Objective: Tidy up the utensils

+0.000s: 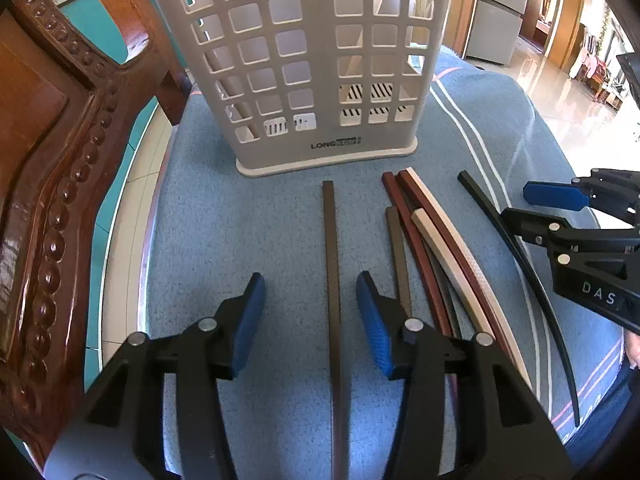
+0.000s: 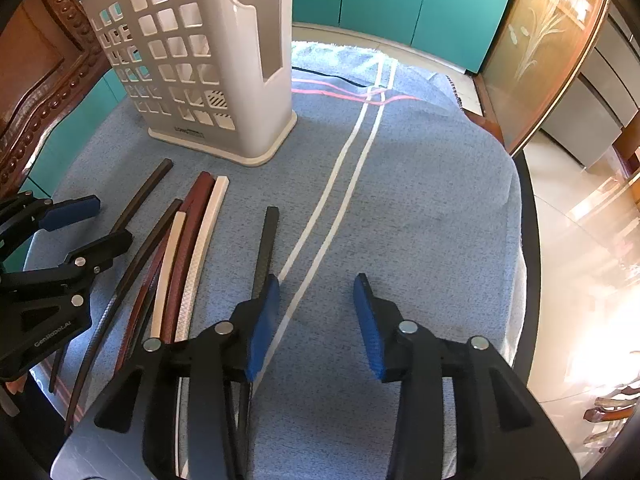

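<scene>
A pale perforated utensil holder (image 1: 308, 60) stands upright on a blue cloth (image 1: 240, 220). In front of it lie several chopsticks. One dark brown chopstick (image 1: 331, 260) lies flat between the fingers of my left gripper (image 1: 310, 284), which is open and not touching it. A bundle of red, cream and brown chopsticks (image 1: 424, 248) lies to its right, then a black chopstick (image 1: 516, 248). In the right wrist view my right gripper (image 2: 317, 282) is open over bare cloth. The black chopstick (image 2: 267, 240) runs beside and under its left finger. The holder (image 2: 224, 80) stands at the far left.
A carved wooden chair back (image 1: 48, 200) rises close on the left. Teal cabinets (image 2: 400, 8) stand behind the table. The cloth drops over the table's edge (image 2: 520, 220) on the right, with shiny tiled floor (image 2: 580, 240) beyond. The left gripper (image 2: 96, 220) shows beside the bundle (image 2: 188, 248).
</scene>
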{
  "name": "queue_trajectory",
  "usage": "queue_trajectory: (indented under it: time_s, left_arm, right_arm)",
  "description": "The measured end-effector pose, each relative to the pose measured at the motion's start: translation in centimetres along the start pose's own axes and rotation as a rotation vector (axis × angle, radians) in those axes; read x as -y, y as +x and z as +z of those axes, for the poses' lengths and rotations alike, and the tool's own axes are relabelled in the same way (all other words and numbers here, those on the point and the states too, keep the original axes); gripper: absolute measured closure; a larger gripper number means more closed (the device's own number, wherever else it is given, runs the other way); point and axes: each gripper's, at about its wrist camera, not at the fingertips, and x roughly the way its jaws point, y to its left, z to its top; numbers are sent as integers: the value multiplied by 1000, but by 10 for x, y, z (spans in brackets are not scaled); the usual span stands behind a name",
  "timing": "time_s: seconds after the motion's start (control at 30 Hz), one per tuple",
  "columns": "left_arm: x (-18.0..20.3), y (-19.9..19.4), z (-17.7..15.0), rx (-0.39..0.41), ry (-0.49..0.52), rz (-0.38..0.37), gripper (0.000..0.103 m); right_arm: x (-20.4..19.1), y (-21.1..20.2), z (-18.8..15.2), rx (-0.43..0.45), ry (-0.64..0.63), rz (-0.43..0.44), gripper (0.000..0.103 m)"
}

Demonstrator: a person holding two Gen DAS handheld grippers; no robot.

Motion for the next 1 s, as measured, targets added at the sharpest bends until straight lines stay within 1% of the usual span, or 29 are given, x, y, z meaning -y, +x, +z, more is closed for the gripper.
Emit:
queue_trajectory:
  time_s: [0.27,0.37,0.43,0.47,0.5,0.53,0.57,0.6,0.63,0.7,0.77,0.87,1.0]
  left_arm:
    - [0,1,1,0,0,2,54]
    - [0,1,2,0,0,6,51]
    - [-1,2,4,0,-3,4,51]
    - [-1,4,6,-1,-4,3,51]
    - [-1,5,8,-1,-4,0,52]
    - [-2,5,7,-1,-5,-3,54]
    - [-2,5,8,-3,-12,-26,63]
    - [-3,5,7,-6,-21,-50,74]
    - [-4,5,8,-9,-29,-65,78]
    - [-5,6,9,-10,-32,-70,93]
    - [-9,6,11,-13,-52,-92,95]
    - [-19,6,15,-8,-92,-127,95]
    - [-27,8,20,0,-123,-130,95]
  right_arm:
    - [7,-2,-1,-4,15,12,61]
    - [10,-3,-2,-3,18,15,61]
    - [11,-3,-2,3,22,18,70]
    - [12,-4,-2,8,23,21,83]
    - [12,-4,-2,11,27,32,92]
    - [13,-5,-1,12,32,38,95]
    - [15,-6,-1,16,41,50,100]
    - [16,-7,-1,19,51,69,103]
    - [19,-9,-1,26,62,85,103]
    - [24,-16,1,62,86,107,102]
    - [29,-23,2,90,100,118,102]
    - [32,-30,4,109,102,141,102]
    - [24,-26,2,67,75,186,99]
